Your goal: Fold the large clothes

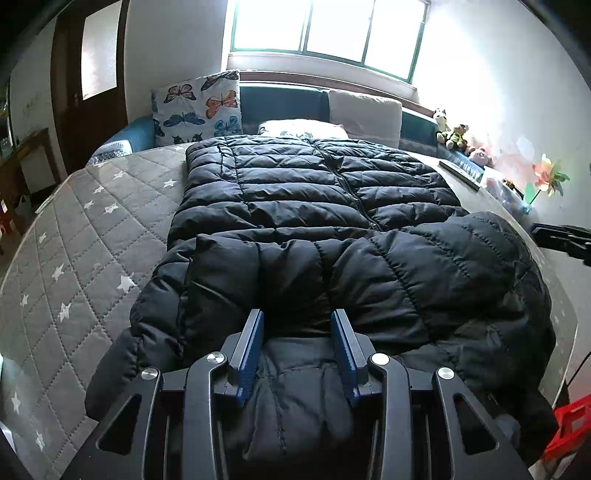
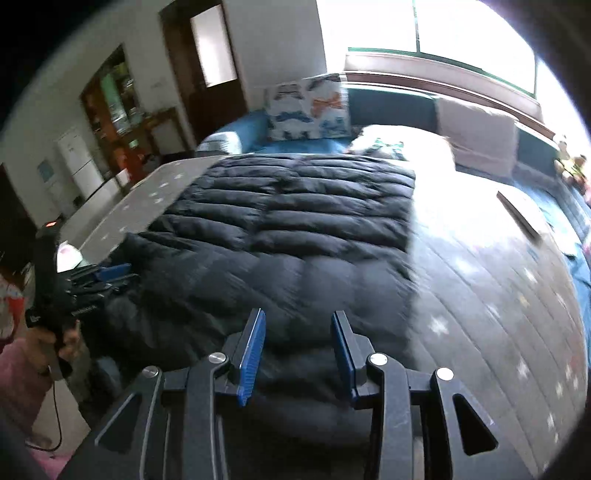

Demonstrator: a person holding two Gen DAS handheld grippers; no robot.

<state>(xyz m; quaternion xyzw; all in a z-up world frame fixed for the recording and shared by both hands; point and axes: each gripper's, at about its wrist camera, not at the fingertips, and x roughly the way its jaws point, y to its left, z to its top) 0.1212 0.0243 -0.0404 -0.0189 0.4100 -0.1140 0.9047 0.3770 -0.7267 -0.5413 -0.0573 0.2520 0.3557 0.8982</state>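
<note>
Daylight from a wide green-framed window [image 1: 325, 33] at twelve o'clock floods the grey quilted star-print mattress [image 1: 85, 236], where the black quilted puffer jacket [image 1: 295, 206] lies zipped and flat, its near end heaped up at six o'clock. Both the left gripper [image 1: 297, 321] and the right gripper [image 2: 298, 321] hover over that heap with jaws partly spread and nothing pinched. A shallow bite could catch only the slippery outer shell, so the bulky padding would probably slide free mid-fold.
</note>
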